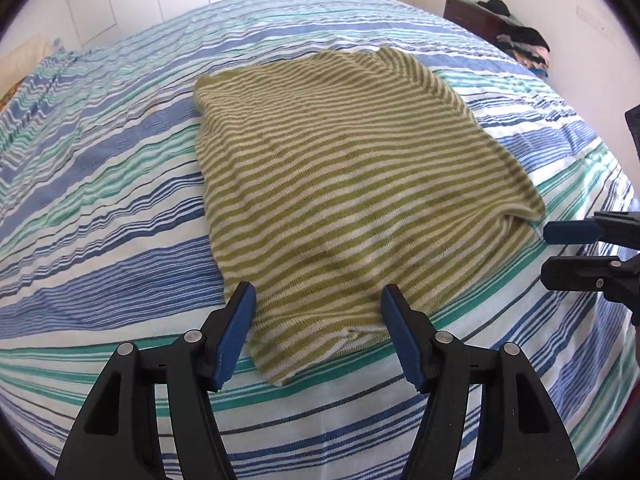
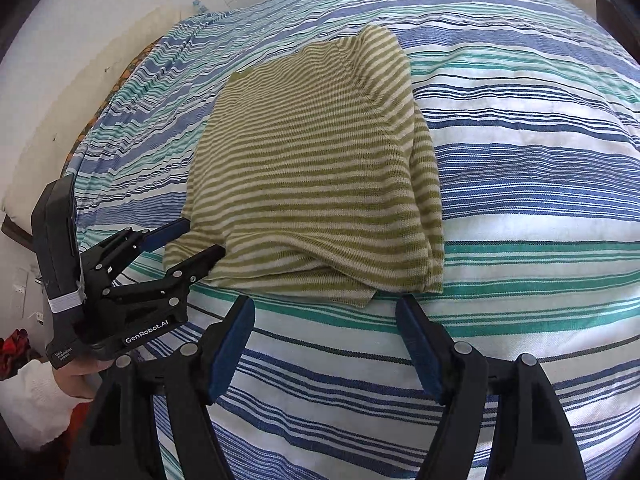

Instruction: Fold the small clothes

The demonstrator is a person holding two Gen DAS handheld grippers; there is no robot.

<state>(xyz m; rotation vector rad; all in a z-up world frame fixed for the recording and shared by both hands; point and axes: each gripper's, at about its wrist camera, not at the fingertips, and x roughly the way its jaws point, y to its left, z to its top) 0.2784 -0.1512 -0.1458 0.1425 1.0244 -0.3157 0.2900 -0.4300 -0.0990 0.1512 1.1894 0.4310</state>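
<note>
Striped top (image 1: 340, 184), part-folded, on bed (image 1: 100, 200).
Both tongs gaped, empty; left gripper (image 1: 318, 300) straddled its near corner, right gripper (image 2: 326, 312) just short.

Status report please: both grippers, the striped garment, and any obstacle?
Left gripper open, straddling near corner of garment. Right gripper open, just short of its edge. Garment partly folded on bedsheet. No obstacle seen.

Blue, teal and white striped bedsheet (image 1: 120, 208), dark wooden cabinet (image 1: 472, 16), heap of clothes (image 1: 520, 46) on it
</note>
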